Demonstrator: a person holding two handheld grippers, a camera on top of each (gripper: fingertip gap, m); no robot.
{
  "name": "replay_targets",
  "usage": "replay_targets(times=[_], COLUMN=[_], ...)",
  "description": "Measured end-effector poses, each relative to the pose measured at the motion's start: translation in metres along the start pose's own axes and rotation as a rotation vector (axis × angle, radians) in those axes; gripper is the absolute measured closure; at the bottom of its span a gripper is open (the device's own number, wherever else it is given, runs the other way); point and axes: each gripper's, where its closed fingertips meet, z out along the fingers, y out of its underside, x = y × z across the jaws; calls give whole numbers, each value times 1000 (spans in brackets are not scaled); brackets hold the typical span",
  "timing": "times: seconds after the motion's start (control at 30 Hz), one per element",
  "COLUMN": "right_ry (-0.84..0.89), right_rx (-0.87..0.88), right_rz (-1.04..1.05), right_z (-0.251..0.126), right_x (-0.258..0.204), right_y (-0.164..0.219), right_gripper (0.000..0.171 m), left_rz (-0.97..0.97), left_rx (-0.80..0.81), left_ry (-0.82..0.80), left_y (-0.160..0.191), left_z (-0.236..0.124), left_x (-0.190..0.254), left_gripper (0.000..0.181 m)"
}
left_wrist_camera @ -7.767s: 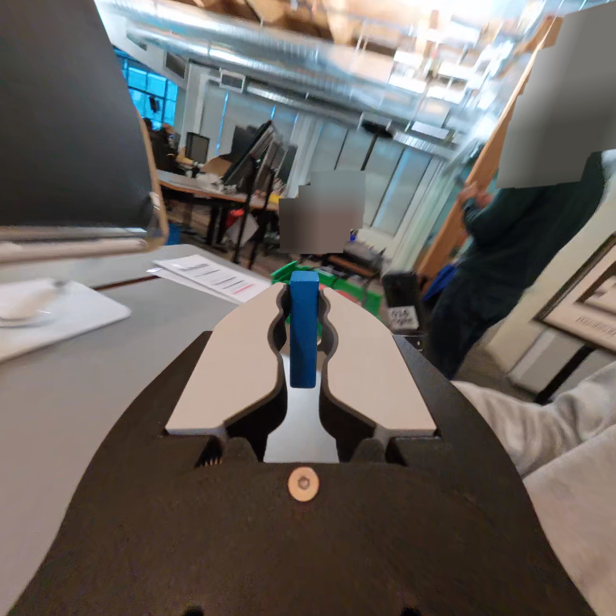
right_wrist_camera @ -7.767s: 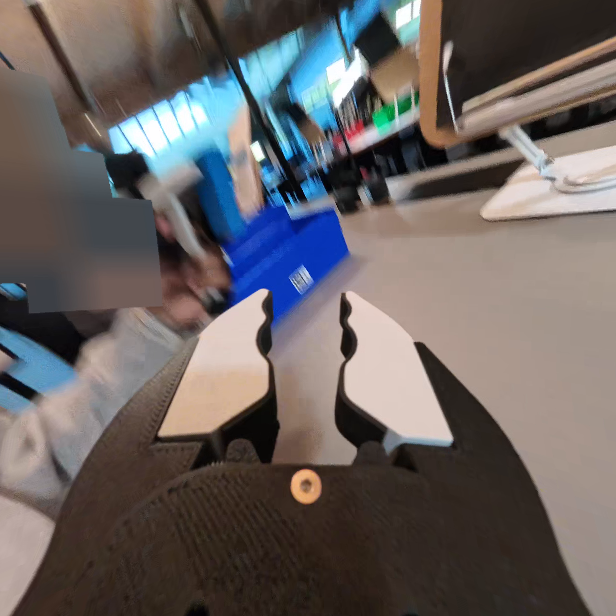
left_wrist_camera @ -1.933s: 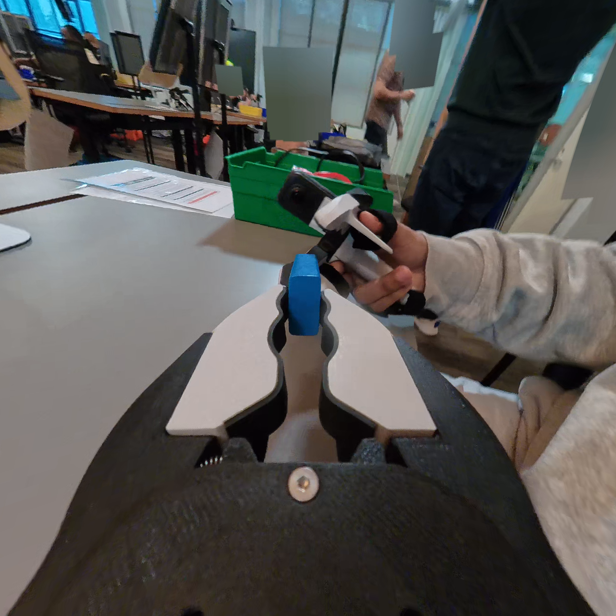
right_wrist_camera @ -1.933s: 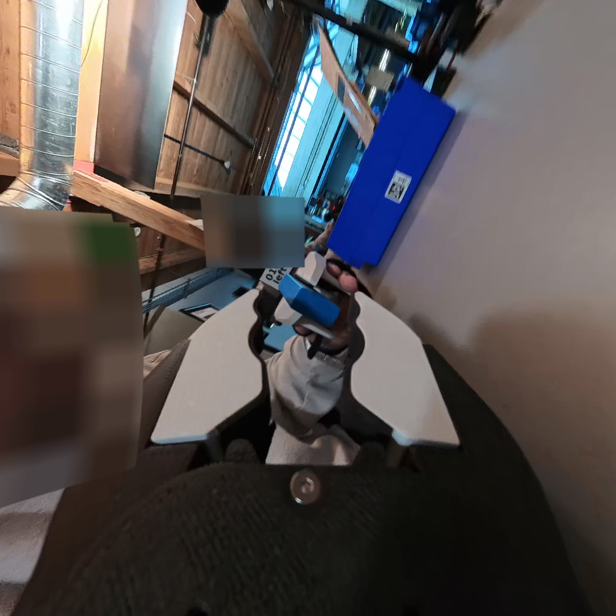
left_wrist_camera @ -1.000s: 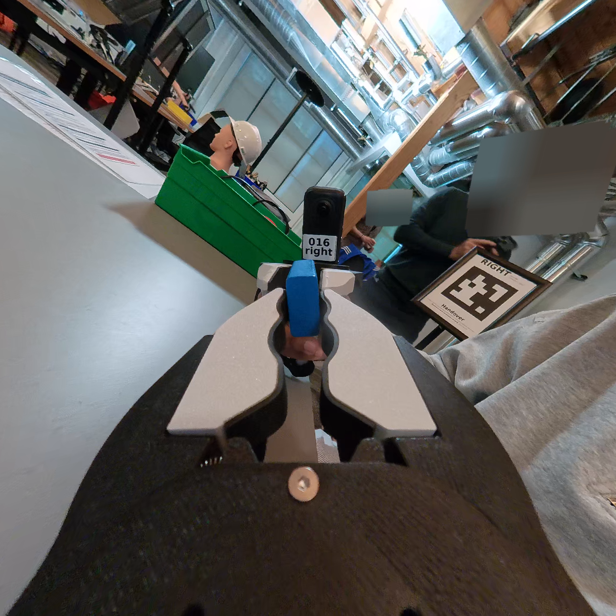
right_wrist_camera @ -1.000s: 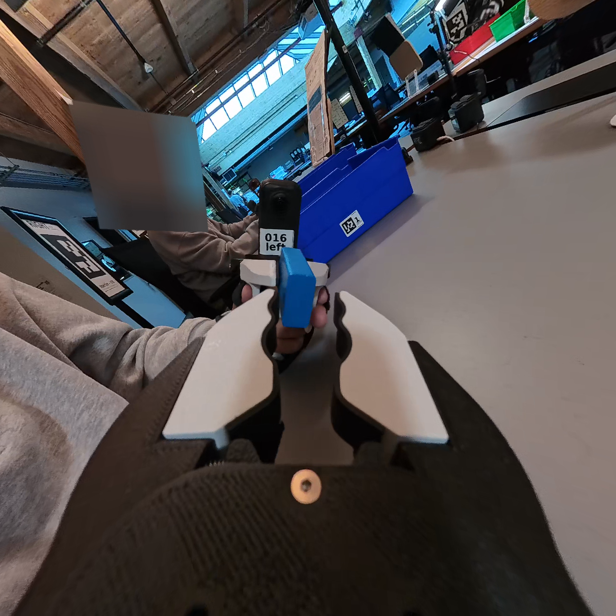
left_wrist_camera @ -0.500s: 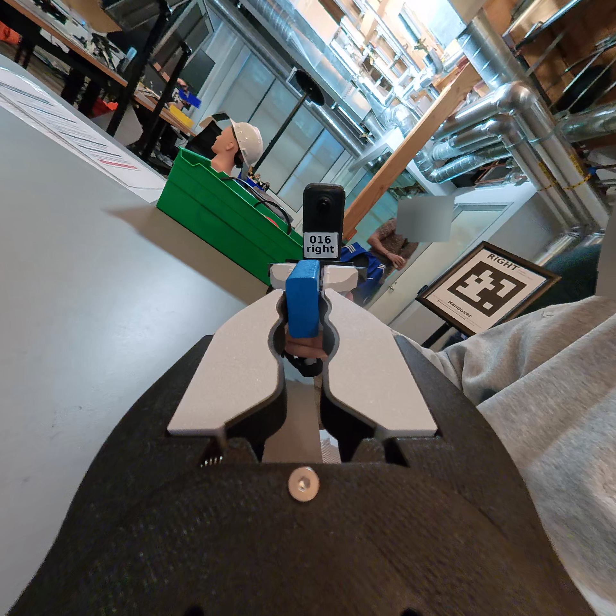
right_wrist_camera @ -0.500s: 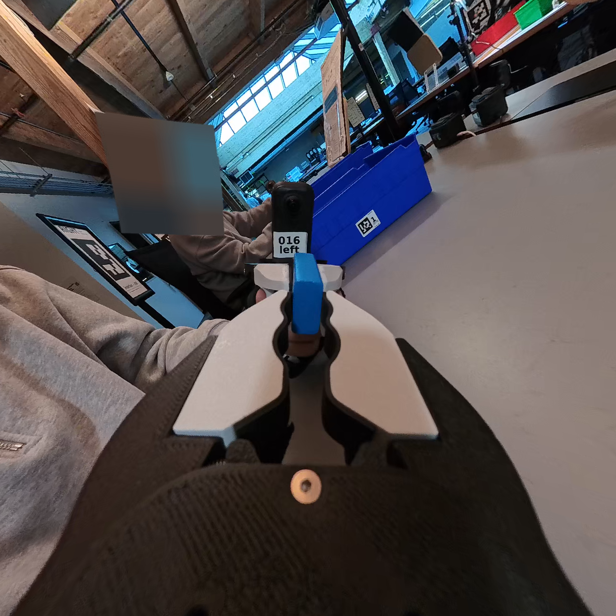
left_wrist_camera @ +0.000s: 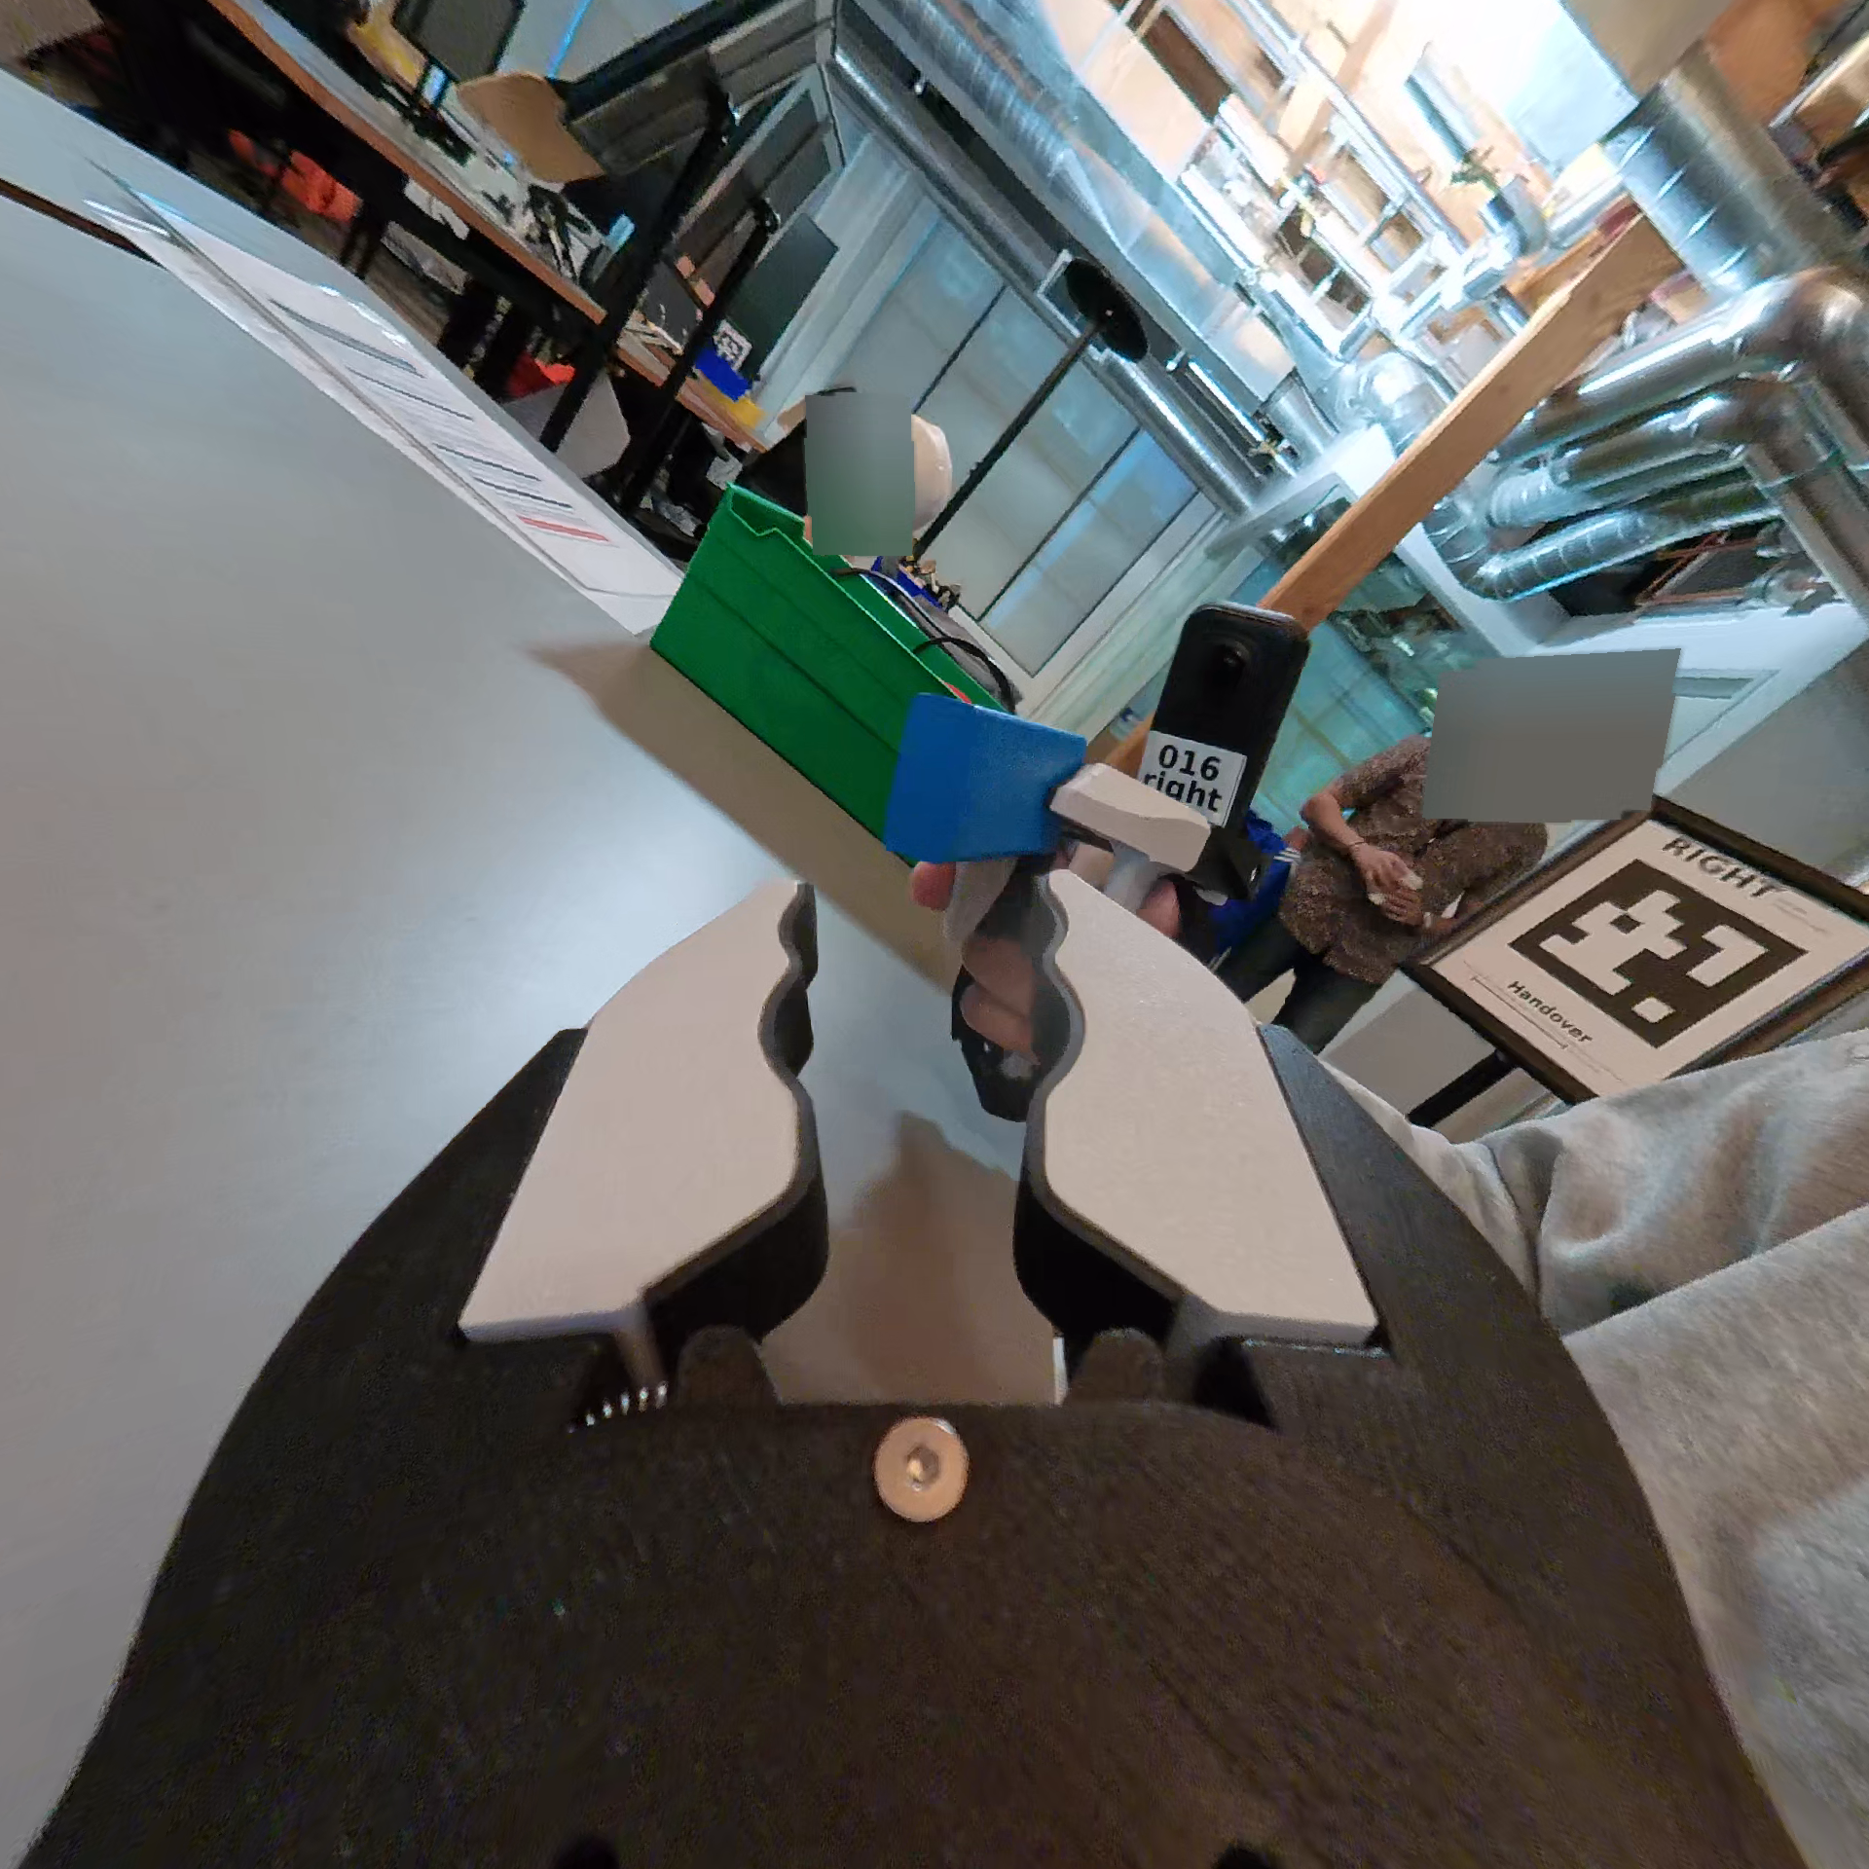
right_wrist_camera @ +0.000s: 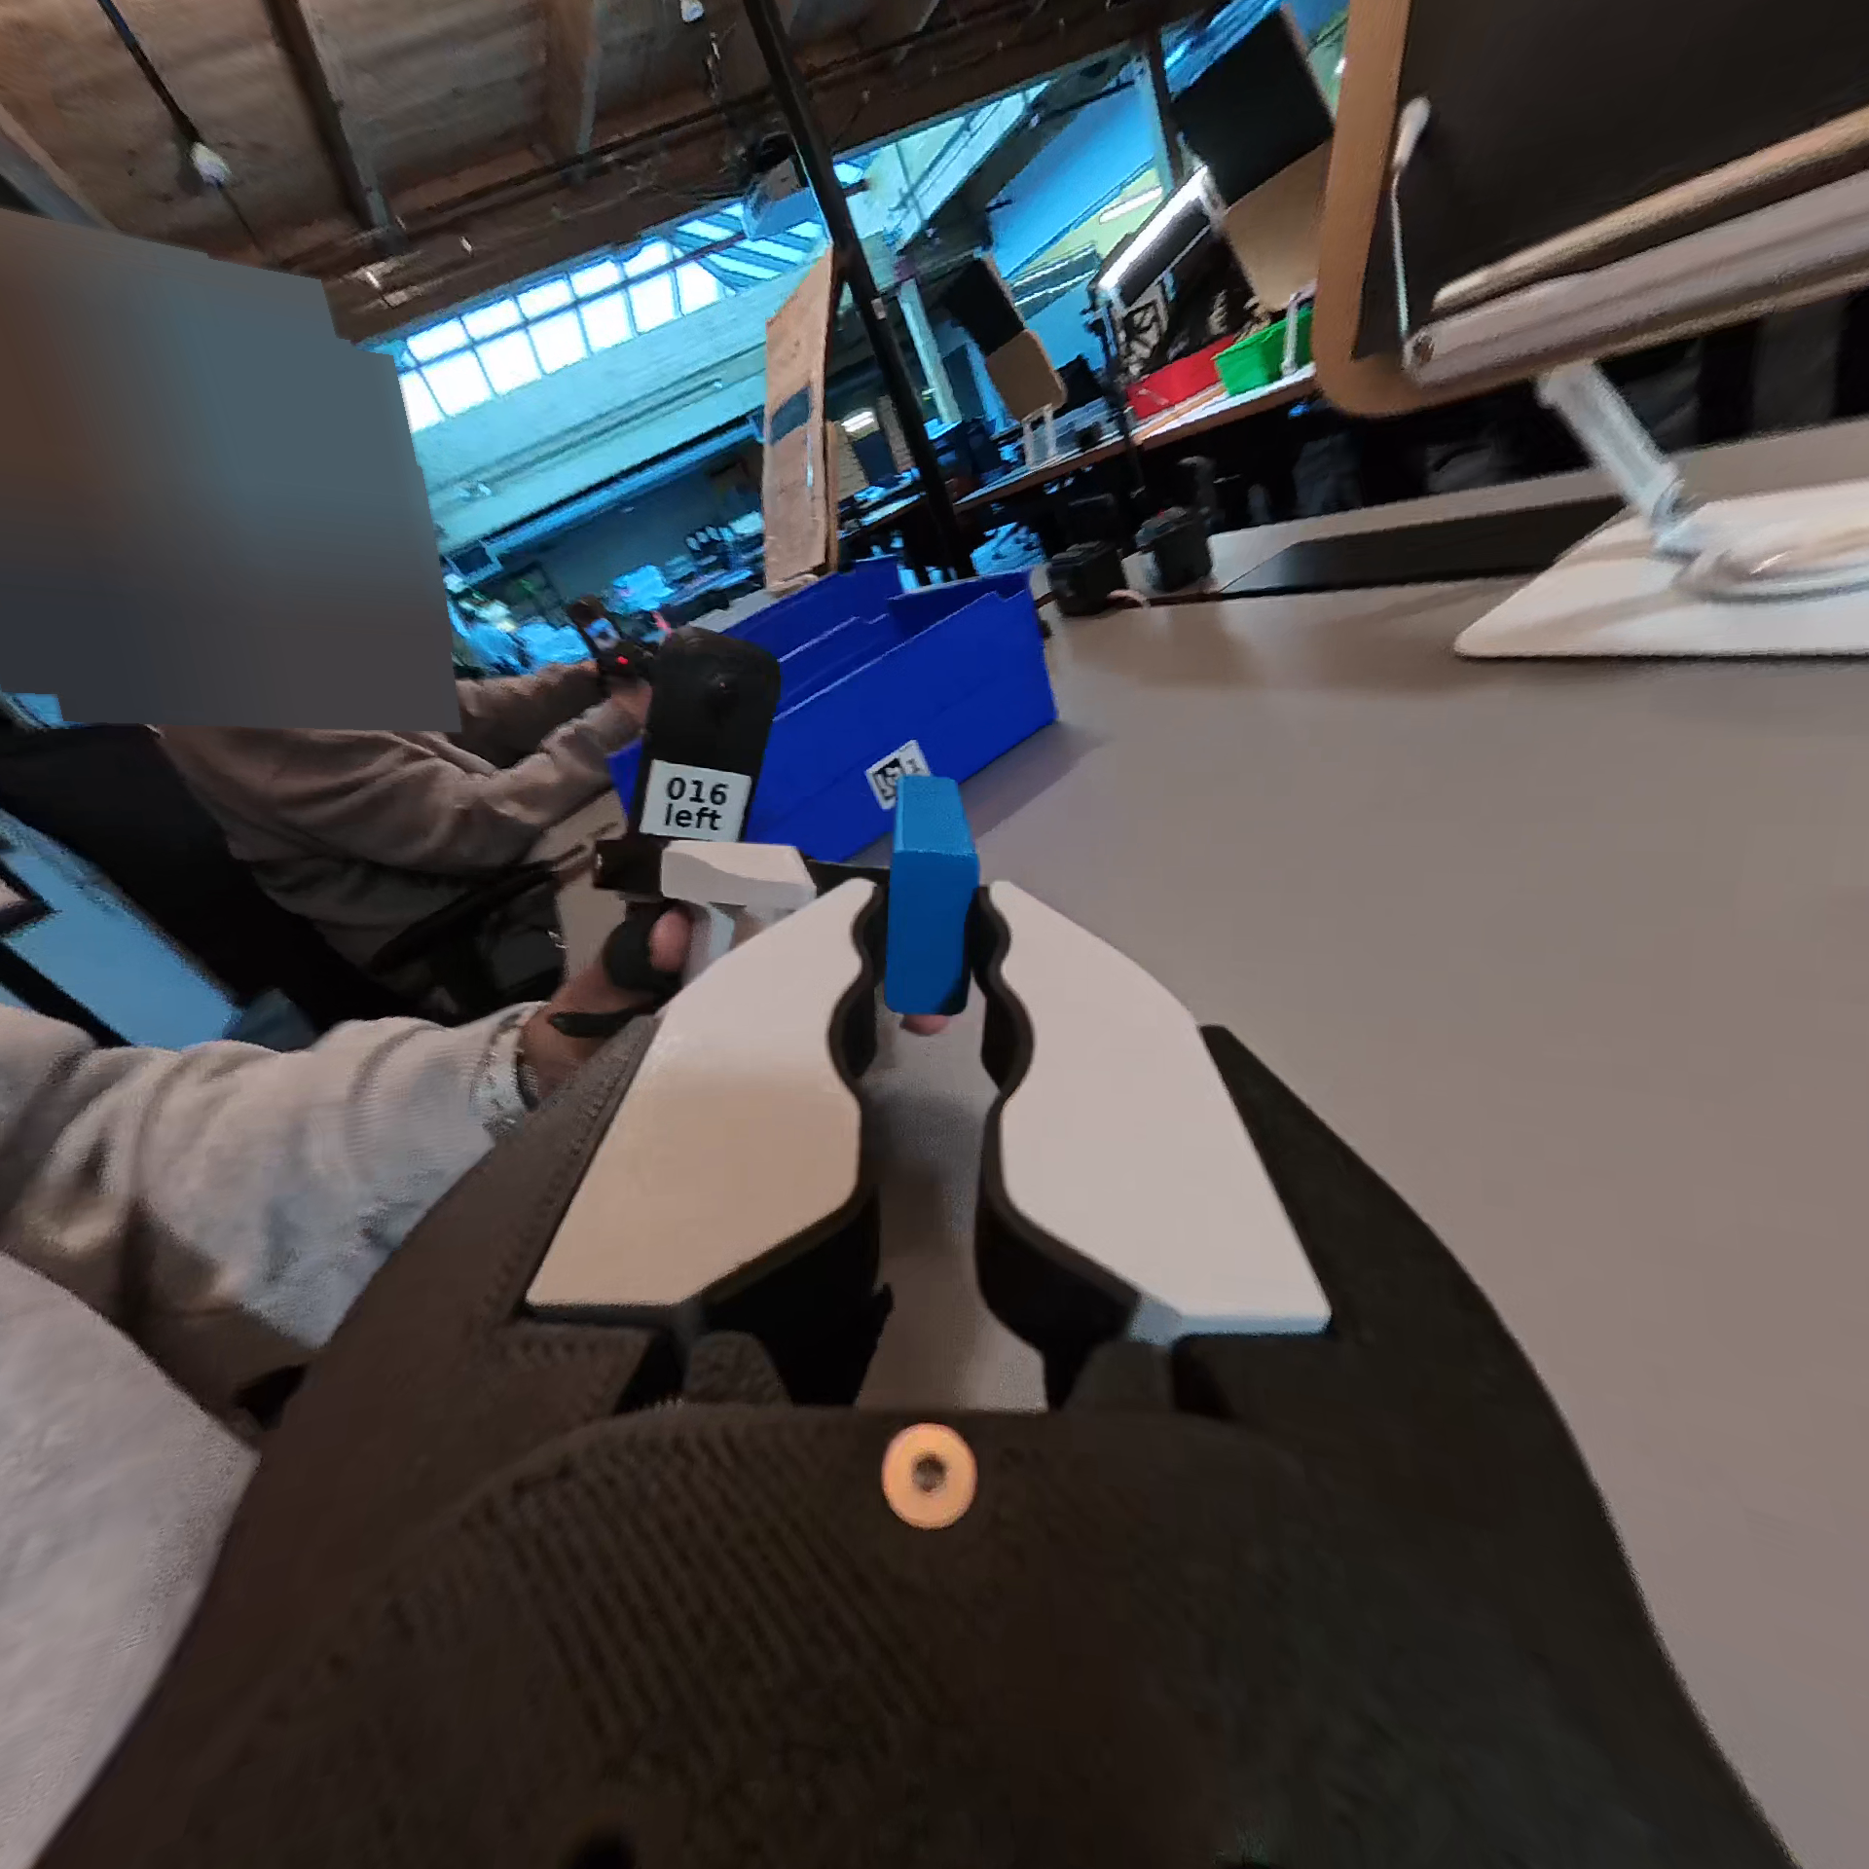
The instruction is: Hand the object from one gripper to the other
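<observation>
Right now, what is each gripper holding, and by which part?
The right gripper grips the blue block by its lower end, jaws on opposite faces. The left gripper is open, holding nothing.

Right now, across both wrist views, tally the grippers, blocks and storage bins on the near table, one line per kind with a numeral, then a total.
Grippers: 2, left gripper open and empty, right gripper shut on the block.
Blocks: 1, the blue block.
Storage bins: 2, a green bin and a blue bin.
Total: 5
</observation>
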Motion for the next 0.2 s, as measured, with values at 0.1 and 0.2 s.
replay_targets(times=[0.1,0.2], right_ry=[16,43], right_rx=[-6,14], right_rz=[-178,-421], right_z=[0,3], right_x=[-9,-18], right_y=[-1,-1], right_gripper=[155,155], left_rz=[-74,-153], left_rx=[48,86], left_ry=[93,176], left_y=[-6,-13], left_z=[-2,-6], left_x=[9,16], left_gripper=[131,128])
